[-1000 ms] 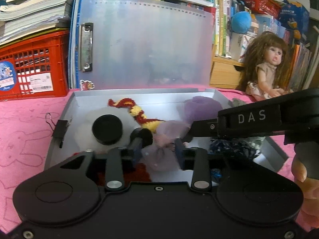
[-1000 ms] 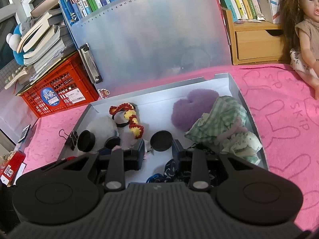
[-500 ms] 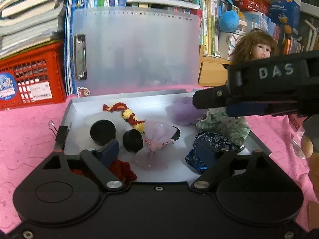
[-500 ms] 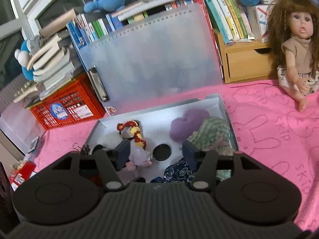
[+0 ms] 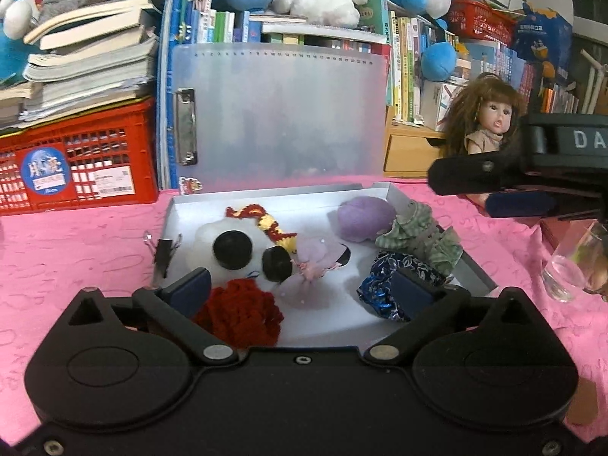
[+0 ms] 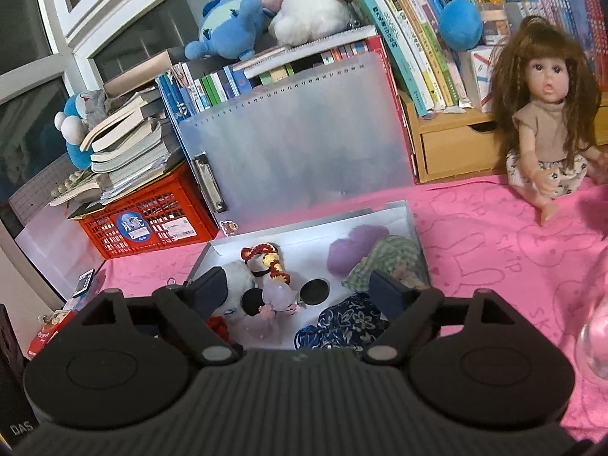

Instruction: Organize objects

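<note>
A shallow grey open-topped box [image 5: 383, 192] on the pink cloth [image 5: 76, 243] holds a red knitted piece [image 5: 239, 311], a pale lilac tulle garment [image 5: 315, 254], a dark blue patterned cloth [image 5: 383, 285] and a green checked dress [image 5: 418, 235]. The left gripper [image 5: 300, 285] hangs above its near edge, fingers spread wide, empty; the right gripper [image 6: 300, 290] likewise gapes, holding nothing. A brown-haired doll [image 6: 547, 129] sits well apart.

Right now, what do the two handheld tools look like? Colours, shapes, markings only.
Left tool: matte black body, two round caps, silver pivot pins, navy blue finger pads. Right tool: dark grey ribbed body, same round caps and pins, navy pads; white "DAS" lettering on its side. No cables or sleeves visible.
</note>
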`<state>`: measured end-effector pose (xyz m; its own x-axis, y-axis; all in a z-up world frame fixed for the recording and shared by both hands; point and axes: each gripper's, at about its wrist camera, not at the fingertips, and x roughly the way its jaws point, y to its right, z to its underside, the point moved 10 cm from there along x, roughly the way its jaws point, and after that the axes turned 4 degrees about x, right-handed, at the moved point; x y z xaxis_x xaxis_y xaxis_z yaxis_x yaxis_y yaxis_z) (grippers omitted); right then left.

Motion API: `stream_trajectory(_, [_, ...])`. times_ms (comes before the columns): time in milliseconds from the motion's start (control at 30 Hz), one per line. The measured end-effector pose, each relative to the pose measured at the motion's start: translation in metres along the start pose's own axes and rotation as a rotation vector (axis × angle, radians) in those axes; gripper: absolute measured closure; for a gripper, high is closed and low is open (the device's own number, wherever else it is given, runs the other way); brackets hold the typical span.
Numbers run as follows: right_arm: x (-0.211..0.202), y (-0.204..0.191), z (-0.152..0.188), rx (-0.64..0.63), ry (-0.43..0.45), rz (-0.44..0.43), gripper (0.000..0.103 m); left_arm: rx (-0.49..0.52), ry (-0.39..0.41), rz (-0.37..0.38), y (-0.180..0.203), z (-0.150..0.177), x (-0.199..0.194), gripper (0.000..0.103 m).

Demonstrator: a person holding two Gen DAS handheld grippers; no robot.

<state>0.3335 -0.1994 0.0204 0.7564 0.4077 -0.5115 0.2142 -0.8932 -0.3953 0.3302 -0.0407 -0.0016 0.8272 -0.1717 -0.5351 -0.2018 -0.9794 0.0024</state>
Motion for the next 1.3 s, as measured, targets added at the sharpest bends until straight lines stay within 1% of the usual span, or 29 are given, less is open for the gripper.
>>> stream_trajectory(167, [-0.016,-0.006,0.004,-0.024,0.025,0.001,0.010,-0.005,0.006,-0.022,-0.005,0.002,-0.017,0.000])
stream_trajectory(300, [-0.027,-0.011,0.011,-0.058,0.041,0.005,0.010,-0.014,0.003,-0.036,-0.009,0.007,-0.029,0.000])
stream_trajectory(533, [-0.043,-0.012,0.027,-0.115,0.070,0.026,0.009,-0.008,0.008,-0.092,-0.022,0.028,-0.050,0.000])
stream_trajectory(667, [-0.050,-0.010,0.039,-0.149,0.082,0.048,0.007,-0.023,0.013,-0.107,-0.031,0.042,-0.059,0.000])
stream_trajectory(1033, [-0.034,-0.006,0.090,-0.277,0.060,0.146,0.006,-0.042,-0.029,-0.152,-0.041,0.078,-0.054,0.000])
stream_trajectory(1300, [-0.017,0.003,0.117,-0.283,0.012,0.179,0.001,-0.062,-0.074,-0.160,-0.043,0.099,-0.044,0.000])
